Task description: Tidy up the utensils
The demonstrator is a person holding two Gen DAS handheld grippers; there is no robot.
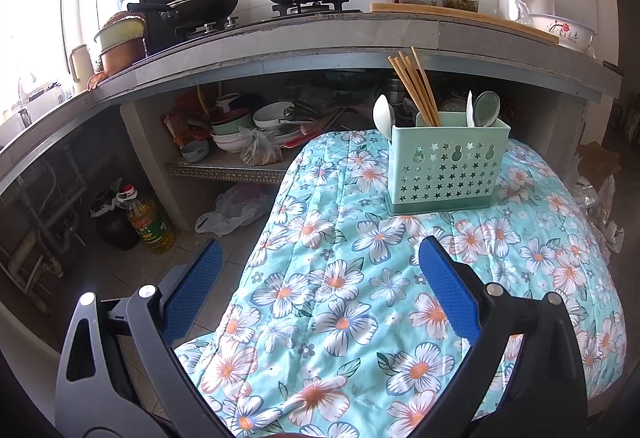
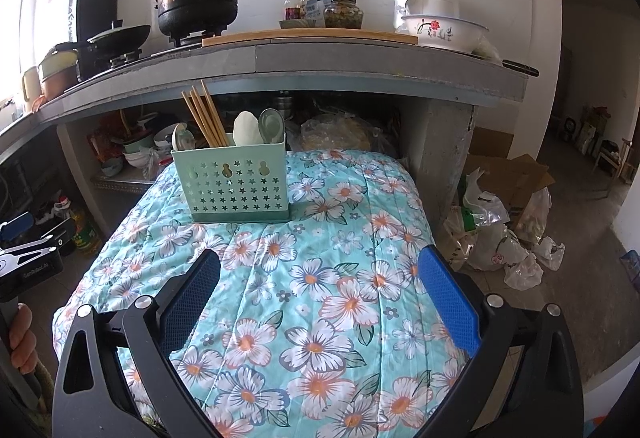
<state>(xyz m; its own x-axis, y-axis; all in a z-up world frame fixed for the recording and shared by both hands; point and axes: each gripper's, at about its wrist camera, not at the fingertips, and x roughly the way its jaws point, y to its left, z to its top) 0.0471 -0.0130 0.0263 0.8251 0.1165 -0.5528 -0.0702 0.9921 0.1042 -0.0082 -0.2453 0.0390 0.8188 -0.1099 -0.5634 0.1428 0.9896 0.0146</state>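
Kitchen counter runs along the back, and below it a flowered quilt [image 2: 320, 278] covers the work surface. On that quilt, ahead of the right gripper [image 2: 318, 286] and a little to its left, stands the mint utensil caddy [image 2: 236, 182]; from the left gripper [image 1: 320, 270] it sits ahead and to the right. Both claws are spread wide with nothing between the blue pads [image 2: 448, 294], and both hover well short of the caddy.

In the caddy stand a bundle of wooden chopsticks [image 2: 204, 118], leaning left, a white spoon [image 2: 246, 130], a pale green spoon [image 2: 272, 124] and a further light spoon [image 2: 182, 138] at its left end. I judge the chopsticks light, stiff and easy to pinch near their upper ends, though several may slide apart. The spoons look glazed or smooth plastic, so likely slippery; gripping across the handle would be safer than the bowl. The caddy itself seems thin, perforated plastic, light and prone to tip on soft quilting.

Readable writing is scarce: "GenRobot.AI" shows on the left gripper's body [image 2: 34, 270] at the left edge of the right view. Labels on the counter bottles [image 2: 296, 2] and the oil jug [image 1: 150, 226] are too small to read.
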